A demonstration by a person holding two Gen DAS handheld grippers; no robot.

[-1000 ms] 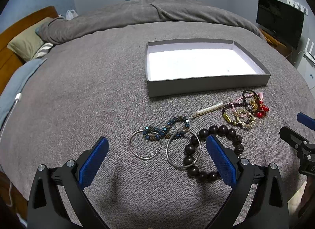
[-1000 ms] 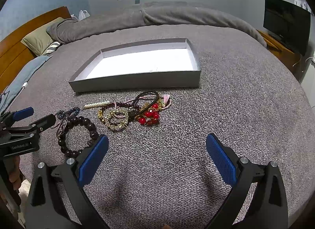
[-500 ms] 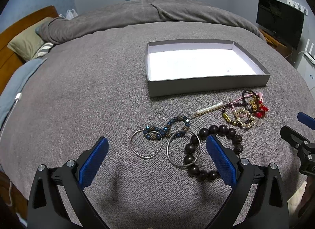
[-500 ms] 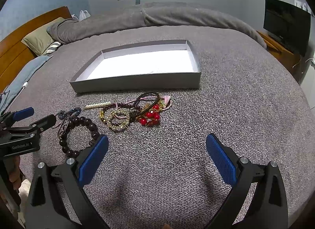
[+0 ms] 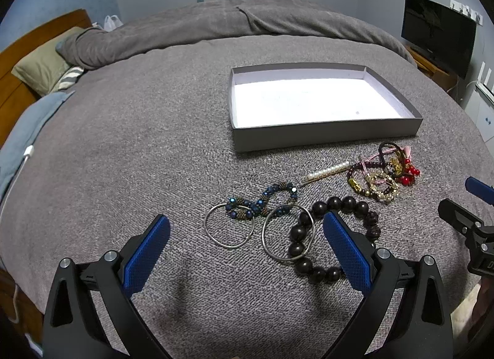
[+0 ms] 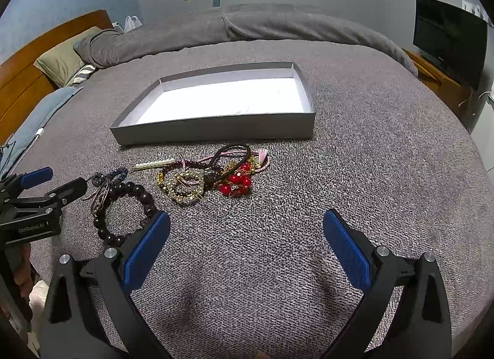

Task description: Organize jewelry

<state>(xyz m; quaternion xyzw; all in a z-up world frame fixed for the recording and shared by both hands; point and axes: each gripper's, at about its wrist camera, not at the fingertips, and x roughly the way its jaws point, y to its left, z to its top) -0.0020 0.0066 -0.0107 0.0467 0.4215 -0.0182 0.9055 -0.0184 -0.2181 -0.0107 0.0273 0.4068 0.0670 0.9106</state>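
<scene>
An empty shallow grey box (image 5: 324, 135) (image 6: 216, 130) lies on the grey bed. In front of it lies jewelry: two silver bangles (image 5: 230, 225), a blue beaded strand (image 5: 262, 200), a dark wooden bead bracelet (image 5: 332, 237) (image 6: 123, 207), a pearl bar (image 5: 328, 171), and a tangle of gold, red and pink pieces (image 5: 386, 173) (image 6: 216, 173). My left gripper (image 5: 247, 254) is open and empty, hovering just short of the bangles. My right gripper (image 6: 247, 251) is open and empty, short of the tangle.
A grey duvet roll (image 5: 216, 28) and pillows (image 5: 43, 68) lie at the far side, by a wooden headboard (image 5: 18, 59). A TV (image 5: 438, 38) stands on a low cabinet at the right. A white cable (image 5: 18, 173) runs along the bed's left edge.
Both grippers have crept slightly forward toward the jewelry; the items sit a little lower in the views. Nothing was grasped or moved.
</scene>
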